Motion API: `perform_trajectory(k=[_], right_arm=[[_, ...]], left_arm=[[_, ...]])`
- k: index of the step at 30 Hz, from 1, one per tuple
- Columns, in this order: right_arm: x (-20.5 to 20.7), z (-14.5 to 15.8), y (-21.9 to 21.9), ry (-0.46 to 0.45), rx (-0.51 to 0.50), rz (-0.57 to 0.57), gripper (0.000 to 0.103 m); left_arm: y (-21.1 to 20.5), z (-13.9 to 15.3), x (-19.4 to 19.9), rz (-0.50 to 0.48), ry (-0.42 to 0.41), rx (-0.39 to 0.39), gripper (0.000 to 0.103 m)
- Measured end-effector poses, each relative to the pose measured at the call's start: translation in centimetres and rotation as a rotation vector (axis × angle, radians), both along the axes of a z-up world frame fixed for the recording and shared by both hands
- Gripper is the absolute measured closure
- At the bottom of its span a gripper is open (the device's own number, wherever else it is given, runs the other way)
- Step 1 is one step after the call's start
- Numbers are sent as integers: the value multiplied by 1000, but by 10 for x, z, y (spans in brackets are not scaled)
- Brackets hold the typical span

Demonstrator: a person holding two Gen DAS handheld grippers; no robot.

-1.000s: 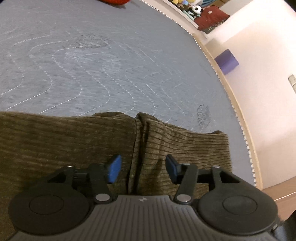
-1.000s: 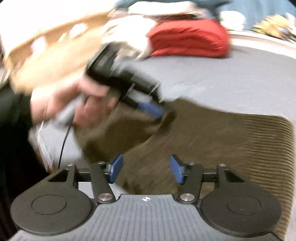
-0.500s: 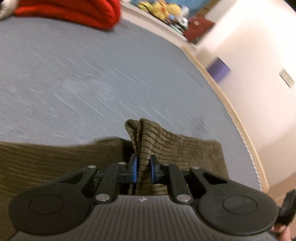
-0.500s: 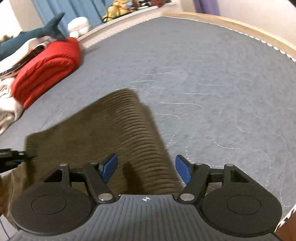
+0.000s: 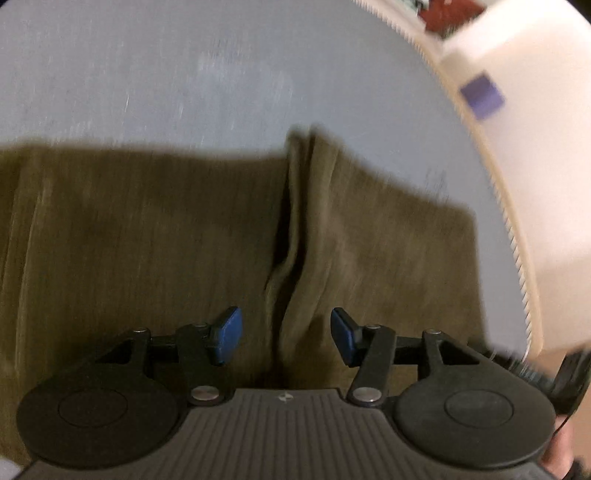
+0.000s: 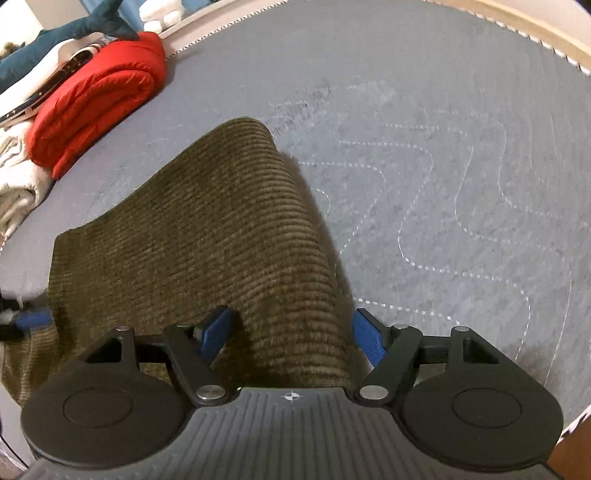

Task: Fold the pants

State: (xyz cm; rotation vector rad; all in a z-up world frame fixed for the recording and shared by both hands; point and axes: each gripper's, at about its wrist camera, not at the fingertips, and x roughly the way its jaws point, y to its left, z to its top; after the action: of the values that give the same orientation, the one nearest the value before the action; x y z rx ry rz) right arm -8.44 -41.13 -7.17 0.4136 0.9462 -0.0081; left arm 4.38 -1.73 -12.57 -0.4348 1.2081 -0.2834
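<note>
Olive corduroy pants (image 5: pixel 147 240) lie spread on the grey quilted mattress (image 5: pixel 184 74). A pinched-up ridge (image 5: pixel 299 206) of the cloth runs toward me. My left gripper (image 5: pixel 286 338) hovers over its near end, jaws opening, blue pads clear of the ridge on both sides. In the right wrist view the pants (image 6: pixel 203 229) show a raised, rounded fold edge running away from me. My right gripper (image 6: pixel 291 334) straddles that edge, jaws opening, pads not pressing it. The left gripper's blue fingertip (image 6: pixel 31 319) peeks in at the far left edge.
A folded red garment (image 6: pixel 96 96), white cloth (image 6: pixel 18 170) and a blue plush toy (image 6: pixel 74 33) sit at the mattress's far left. The wooden bed frame (image 6: pixel 517 22) rims the far side. A purple block (image 5: pixel 482 95) lies by the white wall.
The left gripper, shut on the ridge half a second ago, has let it go and drawn back. The right gripper swung round onto the fold edge and spread its jaws wider.
</note>
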Motion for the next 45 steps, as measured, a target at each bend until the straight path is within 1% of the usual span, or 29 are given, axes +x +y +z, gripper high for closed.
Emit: perform_trajectory(k=[2, 3, 5, 6, 7, 8, 9, 10, 12, 14, 15, 16, 17, 19, 20, 21, 22, 23, 24, 26, 28, 29, 32, 35, 38, 39, 41, 43, 45], right_arm=[[-1, -2, -2, 15, 19, -5, 29], [-2, -3, -4, 20, 27, -8, 29], [-2, -5, -3, 28, 37, -10, 29], [-2, -5, -3, 31, 41, -8, 29], [-2, -5, -2, 34, 43, -6, 29], [-2, -5, 0, 37, 44, -4, 29], [-2, -5, 2, 40, 42, -1, 29], [-1, -6, 3, 42, 34, 0, 29], [-1, -5, 6, 40, 22, 0, 29], [-2, -5, 6, 34, 12, -7, 41], [-4, -3, 5, 24, 3, -19, 56], [-6, 0, 3, 10, 6, -27, 65], [-9, 3, 1, -4, 17, -32, 67], [-14, 10, -1, -23, 27, -43, 71], [-15, 12, -1, -26, 27, -49, 71], [-16, 12, -1, -22, 22, -54, 71], [-16, 11, 0, -11, 13, -51, 71], [-15, 9, 1, 4, 2, -49, 70], [-14, 7, 2, 13, -3, -50, 67], [-12, 6, 3, 29, -23, -66, 57], [-13, 7, 2, 43, -35, -89, 46], [-12, 9, 3, 49, -34, -95, 44], [-15, 9, 5, 65, -33, -91, 43], [-17, 7, 6, 68, -39, -88, 42], [-21, 7, 5, 62, -33, -87, 42], [-21, 7, 5, 61, -32, -85, 42], [-24, 7, 7, 52, -40, -73, 49], [-25, 9, 12, 27, -64, -44, 64], [-29, 14, 22, -10, -103, -15, 71]], left_arm=[[-3, -9, -10, -8, 24, -28, 45], [-4, -13, -17, -20, 13, -33, 46], [-10, -12, -23, -59, -8, -37, 52], [-14, -13, -26, -74, -3, -54, 59], [-17, -14, -29, -86, -8, -47, 62], [-20, -16, -31, -102, -23, -26, 71], [-24, -15, -33, -125, -38, -12, 76], [-25, -14, -34, -128, -43, -15, 83], [-23, -4, -35, -127, -52, -33, 87], [-20, 12, -39, -137, -85, -55, 88], [-19, 20, -43, -143, -96, -61, 88], [-20, 26, -47, -152, -104, -58, 88], [-21, 27, -50, -159, -103, -51, 88], [-25, 18, -55, -171, -68, -25, 86], [-29, 7, -55, -173, -30, 12, 80], [-30, -2, -52, -165, -2, 57, 73], [-31, -6, -50, -158, 0, 101, 54], [-30, -5, -49, -145, -20, 130, 49], [-27, 1, -47, -124, -45, 136, 50], [-22, 19, -47, -85, -122, 152, 49], [-21, 36, -47, -79, -207, 167, 49], [-22, 40, -47, -81, -226, 157, 49], [-36, 42, -43, -78, -231, 120, 49], [-49, 40, -37, -96, -229, 118, 49], [-50, 46, -35, -103, -230, 108, 49], [-52, 47, -34, -107, -233, 101, 49], [-54, 51, -34, -111, -240, 90, 49], [-55, 55, -33, -112, -250, 70, 45], [-54, 61, -36, -107, -262, 30, 39]])
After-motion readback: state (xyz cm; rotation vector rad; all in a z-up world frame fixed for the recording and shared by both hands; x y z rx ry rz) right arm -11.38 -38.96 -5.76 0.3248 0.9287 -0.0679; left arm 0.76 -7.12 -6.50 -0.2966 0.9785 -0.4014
